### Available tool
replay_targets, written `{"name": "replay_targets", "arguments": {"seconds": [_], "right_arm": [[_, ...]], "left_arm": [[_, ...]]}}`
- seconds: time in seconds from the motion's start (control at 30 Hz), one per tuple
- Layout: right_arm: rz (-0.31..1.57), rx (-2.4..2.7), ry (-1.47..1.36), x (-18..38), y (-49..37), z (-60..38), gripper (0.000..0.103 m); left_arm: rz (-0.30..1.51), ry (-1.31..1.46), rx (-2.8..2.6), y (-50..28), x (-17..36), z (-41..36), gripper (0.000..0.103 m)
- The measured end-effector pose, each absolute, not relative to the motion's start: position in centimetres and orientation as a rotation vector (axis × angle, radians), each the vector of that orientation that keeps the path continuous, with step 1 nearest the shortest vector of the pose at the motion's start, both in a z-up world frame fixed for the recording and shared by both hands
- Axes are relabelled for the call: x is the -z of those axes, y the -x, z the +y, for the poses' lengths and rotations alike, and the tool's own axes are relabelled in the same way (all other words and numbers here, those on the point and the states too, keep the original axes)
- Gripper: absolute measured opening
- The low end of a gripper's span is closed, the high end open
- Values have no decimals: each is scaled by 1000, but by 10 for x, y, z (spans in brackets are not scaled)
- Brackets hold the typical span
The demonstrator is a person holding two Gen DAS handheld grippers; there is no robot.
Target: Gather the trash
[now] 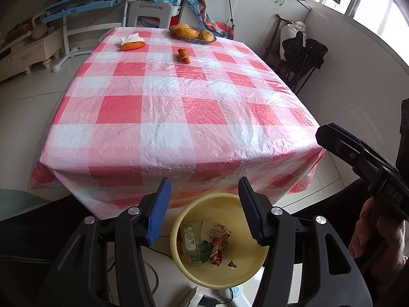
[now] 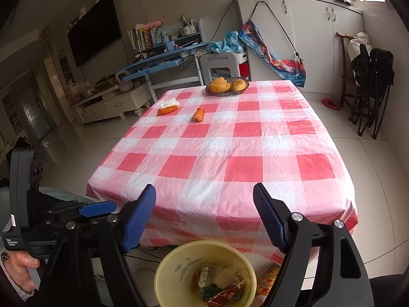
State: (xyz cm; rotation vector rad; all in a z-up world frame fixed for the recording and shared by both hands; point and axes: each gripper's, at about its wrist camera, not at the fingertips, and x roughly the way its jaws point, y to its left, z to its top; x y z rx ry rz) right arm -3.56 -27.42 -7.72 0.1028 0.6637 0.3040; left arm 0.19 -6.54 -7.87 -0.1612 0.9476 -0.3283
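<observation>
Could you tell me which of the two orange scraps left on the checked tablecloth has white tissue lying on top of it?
The left orange scrap, nearer the table's left edge, carries the crumpled white tissue. The other scrap, nearer the fruit basket, lies bare.

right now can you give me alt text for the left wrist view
An open left gripper hangs over a yellow bin holding wrappers, just in front of a table in a red and white checked cloth. Far across it lie two orange scraps, one under a tissue, and a fruit basket.
</observation>
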Motion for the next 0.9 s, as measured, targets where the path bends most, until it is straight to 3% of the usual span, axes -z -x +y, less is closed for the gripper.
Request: {"name": "replay_targets", "arguments": {"seconds": [0.9], "right_arm": [[669,-307,-95,79,36,-271,75]], "left_arm": [[940,181,312,-4,78,-61,52]]}}
